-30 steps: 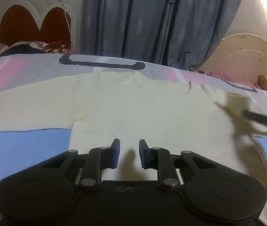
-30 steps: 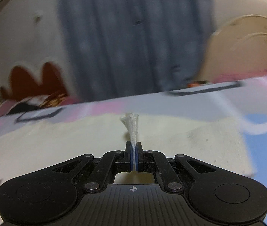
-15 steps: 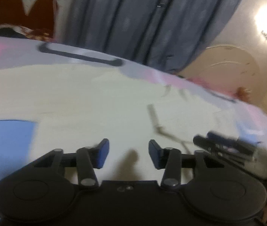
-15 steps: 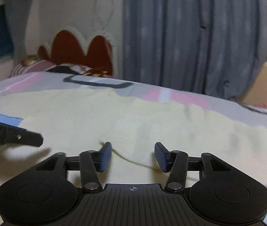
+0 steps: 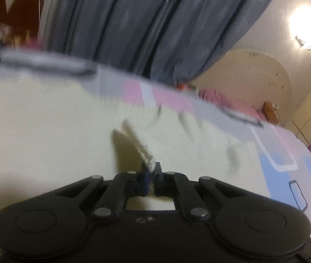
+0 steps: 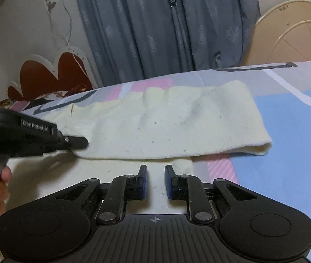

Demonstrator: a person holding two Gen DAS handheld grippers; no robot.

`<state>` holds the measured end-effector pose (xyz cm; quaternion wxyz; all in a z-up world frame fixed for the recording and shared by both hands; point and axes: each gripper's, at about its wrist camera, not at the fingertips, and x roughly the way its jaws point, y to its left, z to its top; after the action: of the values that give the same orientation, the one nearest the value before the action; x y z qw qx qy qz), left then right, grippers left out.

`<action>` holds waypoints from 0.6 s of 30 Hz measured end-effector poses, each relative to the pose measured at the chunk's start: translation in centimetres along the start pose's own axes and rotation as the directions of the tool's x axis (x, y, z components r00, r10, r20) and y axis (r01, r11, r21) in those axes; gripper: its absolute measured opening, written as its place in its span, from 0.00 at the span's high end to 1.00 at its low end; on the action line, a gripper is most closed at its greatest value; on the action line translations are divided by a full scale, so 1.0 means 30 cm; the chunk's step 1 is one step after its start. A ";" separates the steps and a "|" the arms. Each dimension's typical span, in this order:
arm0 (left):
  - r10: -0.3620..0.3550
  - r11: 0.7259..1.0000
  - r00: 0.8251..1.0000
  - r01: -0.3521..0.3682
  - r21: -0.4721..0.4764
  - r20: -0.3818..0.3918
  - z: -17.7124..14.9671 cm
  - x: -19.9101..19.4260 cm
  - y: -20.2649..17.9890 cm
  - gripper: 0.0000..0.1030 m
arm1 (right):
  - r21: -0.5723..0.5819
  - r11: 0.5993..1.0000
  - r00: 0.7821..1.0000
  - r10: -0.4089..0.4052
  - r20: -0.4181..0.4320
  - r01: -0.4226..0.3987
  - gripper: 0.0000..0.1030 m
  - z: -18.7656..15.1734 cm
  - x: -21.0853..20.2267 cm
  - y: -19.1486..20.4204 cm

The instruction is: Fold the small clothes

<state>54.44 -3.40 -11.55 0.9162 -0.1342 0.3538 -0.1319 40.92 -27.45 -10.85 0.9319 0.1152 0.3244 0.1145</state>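
A cream knit sweater point(image 6: 166, 122) lies on the bed, its right sleeve folded across the body. My left gripper point(image 5: 151, 168) is shut on the edge of that folded sleeve point(image 5: 137, 142), which rises from between its pads. It also shows in the right wrist view point(image 6: 76, 142) at the sleeve's left end. My right gripper point(image 6: 155, 171) is open and empty, low over the sweater's lower hem point(image 6: 177, 168).
The bedsheet point(image 6: 291, 127) is patterned blue, pink and grey. Grey curtains point(image 6: 166, 26) hang behind the bed. A red and white headboard point(image 6: 52, 74) stands at far left, a cream one point(image 6: 293, 35) at far right.
My left gripper swung right and closed on the sleeve's edge. My right gripper had let go of the sleeve and has drawn back toward the hem, still open.
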 end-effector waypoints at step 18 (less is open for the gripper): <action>0.185 0.981 0.979 -0.179 -0.079 0.085 -0.001 -0.208 0.341 0.97 | -0.007 1.000 1.000 -0.009 0.004 0.009 0.83 -0.014 0.030 0.007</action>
<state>51.47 8.21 -11.21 0.9344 -0.1393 0.3265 -0.0285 41.30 -26.95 -11.64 0.9334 0.1107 0.3225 0.1114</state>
